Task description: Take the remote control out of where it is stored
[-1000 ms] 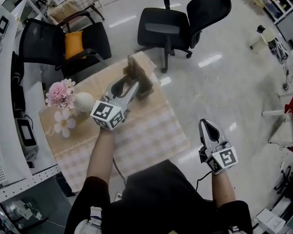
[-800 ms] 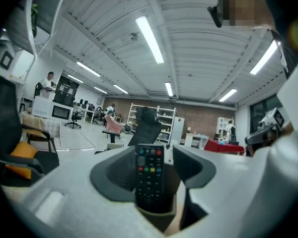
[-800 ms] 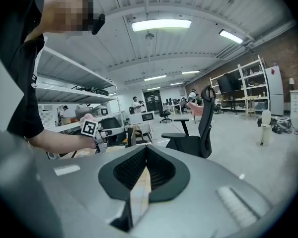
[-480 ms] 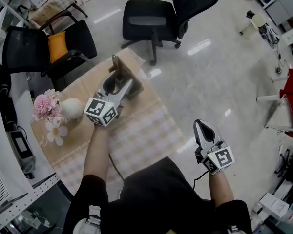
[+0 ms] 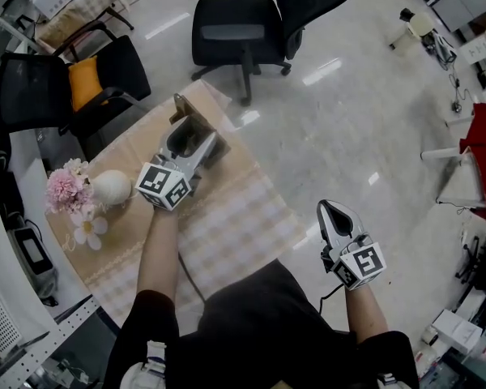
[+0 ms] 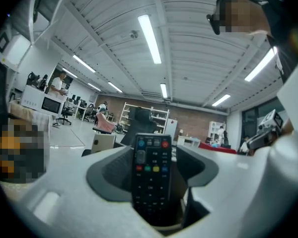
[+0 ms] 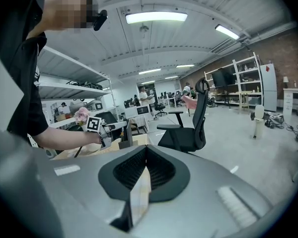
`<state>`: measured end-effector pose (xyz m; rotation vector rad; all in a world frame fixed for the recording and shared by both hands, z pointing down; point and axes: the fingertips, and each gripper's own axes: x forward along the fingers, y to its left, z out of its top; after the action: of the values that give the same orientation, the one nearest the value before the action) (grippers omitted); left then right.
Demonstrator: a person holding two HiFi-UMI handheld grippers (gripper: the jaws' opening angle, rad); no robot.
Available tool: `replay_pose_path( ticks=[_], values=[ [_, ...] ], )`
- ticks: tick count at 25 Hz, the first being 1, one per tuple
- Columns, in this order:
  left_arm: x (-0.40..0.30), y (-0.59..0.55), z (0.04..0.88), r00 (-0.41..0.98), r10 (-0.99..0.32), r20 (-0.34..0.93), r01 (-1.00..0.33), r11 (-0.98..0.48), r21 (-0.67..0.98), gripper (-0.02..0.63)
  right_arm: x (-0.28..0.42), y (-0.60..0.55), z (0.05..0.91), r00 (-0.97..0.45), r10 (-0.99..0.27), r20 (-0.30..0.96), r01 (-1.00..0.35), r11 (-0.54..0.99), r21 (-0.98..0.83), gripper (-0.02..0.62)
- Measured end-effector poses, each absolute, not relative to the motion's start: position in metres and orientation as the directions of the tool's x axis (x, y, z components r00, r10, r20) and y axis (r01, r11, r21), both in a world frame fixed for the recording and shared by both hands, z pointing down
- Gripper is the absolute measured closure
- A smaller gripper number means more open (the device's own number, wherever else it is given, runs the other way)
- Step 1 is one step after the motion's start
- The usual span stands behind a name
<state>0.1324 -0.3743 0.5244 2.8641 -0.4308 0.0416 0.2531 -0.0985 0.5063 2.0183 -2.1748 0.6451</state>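
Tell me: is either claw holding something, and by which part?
Nothing is held. The left gripper's jaws have just been opening, the remote standing ungripped between them; the right gripper is shut, empty.

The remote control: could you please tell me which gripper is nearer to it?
Left. The left gripper, jaws just opening, straddles the remote control; the right gripper hangs off the table.

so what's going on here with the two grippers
A person is working a gripper in each hand at a table. The left gripper is level at a wooden holder, and the remote stands upright between its jaws. Those jaws have just been opening and do not clamp the remote, so it is not yet out. The right gripper hangs off to the side over the floor, shut and empty.
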Motion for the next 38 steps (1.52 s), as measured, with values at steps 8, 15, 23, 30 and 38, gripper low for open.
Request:
replay_pose_path(
  ticks=[8,15,23,30,38],
  values=[
    [0.135,-0.378,0.527,0.954,-0.292,0.071,-0.300,-0.922,0.245,0.360,0.256,-0.098,0.506,-0.115,-0.924,0.364,-0.973,0.031,-0.231,0.589],
    [0.126,-0.370,0.503,0.953,-0.301,0.037,-0.301,-0.928,0.219,0.364,0.259,-0.103,0.500,-0.138,-0.929,0.342,-0.969,0.056,-0.239,0.591],
    [0.108,-0.354,0.457,0.953,-0.302,-0.008,-0.298,-0.943,0.151,0.365,0.249,-0.111,0.480,-0.180,-0.938,0.296,-0.964,0.108,-0.243,0.591],
    [0.078,-0.333,0.425,0.935,-0.353,-0.015,-0.351,-0.933,0.076,0.367,0.230,-0.119,0.471,-0.267,-0.930,0.251,-0.947,0.205,-0.246,0.591],
    [0.016,-0.313,0.415,0.896,-0.444,0.015,-0.444,-0.895,0.035,0.368,0.195,-0.129,0.460,-0.368,-0.906,0.210,-0.916,0.313,-0.252,0.591]
  ],
)
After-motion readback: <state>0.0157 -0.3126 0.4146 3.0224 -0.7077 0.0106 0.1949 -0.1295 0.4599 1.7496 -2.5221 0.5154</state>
